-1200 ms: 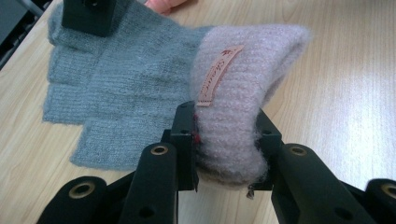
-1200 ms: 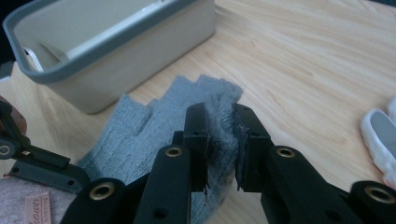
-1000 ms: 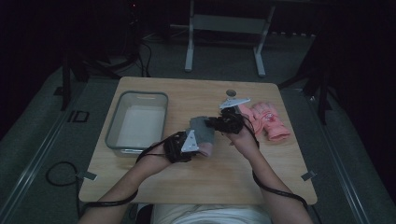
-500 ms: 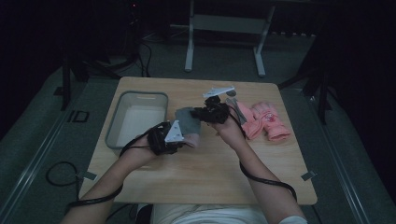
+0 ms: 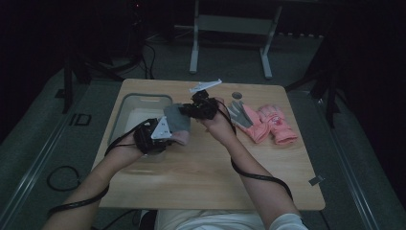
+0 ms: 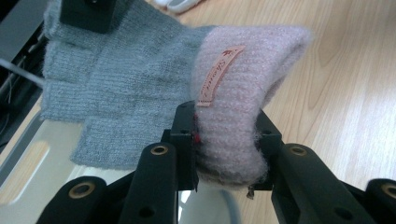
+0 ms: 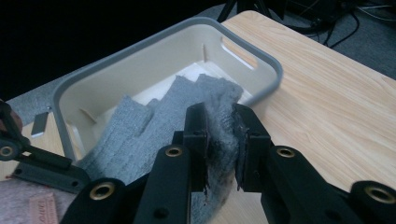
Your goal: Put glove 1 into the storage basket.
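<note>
The near half of the surface point(image 5: 206, 177) is bare wood, so a hand can pass there. At ten o'clock the white bin point(image 5: 143, 103) blocks the way with its tall walls. At two o'clock the pink gloves point(image 5: 268, 124) lie flat. A small round thing point(image 5: 237, 95) sits at twelve o'clock.

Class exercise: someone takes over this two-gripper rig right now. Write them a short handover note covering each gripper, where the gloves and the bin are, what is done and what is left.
Left gripper: shut on the pink cuff of the grey glove.
Right gripper: shut on the finger end of that glove, which hangs stretched between the two.
Glove: held in the air at the bin's right edge, above the table.
Pink gloves: lying on the table to the right, untouched.
Done: grey glove picked up and brought to the bin.
Left, most likely: lower it into the bin, release, then fetch the pink gloves.
</note>
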Available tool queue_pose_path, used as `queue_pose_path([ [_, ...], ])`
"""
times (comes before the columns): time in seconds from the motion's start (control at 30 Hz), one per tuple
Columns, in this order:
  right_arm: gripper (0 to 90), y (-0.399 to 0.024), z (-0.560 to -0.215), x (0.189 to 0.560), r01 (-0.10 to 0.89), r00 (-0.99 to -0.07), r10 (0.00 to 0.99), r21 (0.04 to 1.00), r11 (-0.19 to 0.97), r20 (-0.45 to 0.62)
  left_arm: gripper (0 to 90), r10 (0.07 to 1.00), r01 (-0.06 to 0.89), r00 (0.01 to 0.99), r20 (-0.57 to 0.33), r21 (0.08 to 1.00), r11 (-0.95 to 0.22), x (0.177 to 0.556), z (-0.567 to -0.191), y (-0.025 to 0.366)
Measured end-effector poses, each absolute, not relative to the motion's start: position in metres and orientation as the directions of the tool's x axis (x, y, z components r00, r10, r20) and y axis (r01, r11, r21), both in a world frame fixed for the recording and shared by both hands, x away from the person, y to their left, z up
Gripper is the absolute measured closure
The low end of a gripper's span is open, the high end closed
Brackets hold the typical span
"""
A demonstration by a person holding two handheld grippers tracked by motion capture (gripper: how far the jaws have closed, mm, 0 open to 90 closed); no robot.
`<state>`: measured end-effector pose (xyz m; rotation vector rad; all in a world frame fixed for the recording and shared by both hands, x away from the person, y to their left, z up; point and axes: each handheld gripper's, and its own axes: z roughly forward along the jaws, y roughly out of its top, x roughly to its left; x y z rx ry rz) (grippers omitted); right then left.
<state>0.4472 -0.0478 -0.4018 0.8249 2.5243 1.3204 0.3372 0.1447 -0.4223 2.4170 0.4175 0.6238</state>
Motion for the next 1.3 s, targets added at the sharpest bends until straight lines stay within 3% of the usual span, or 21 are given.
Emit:
queue_pose_path([
  [0.77,77.5,0.04,-0.408,0.467,0.398,-0.859,0.494,0.784,0.477,0.135,69.0,0.495,0.242,0.819,0.289,0.609,-0.755,0.347,-0.429,0.223],
  [1.3,77.3,0.072,-0.455,0.502,0.487,-0.811,0.558,0.734,0.474,0.178,68.6,0.475,0.301,0.839,0.266,0.501,-0.811,0.393,-0.46,0.238],
])
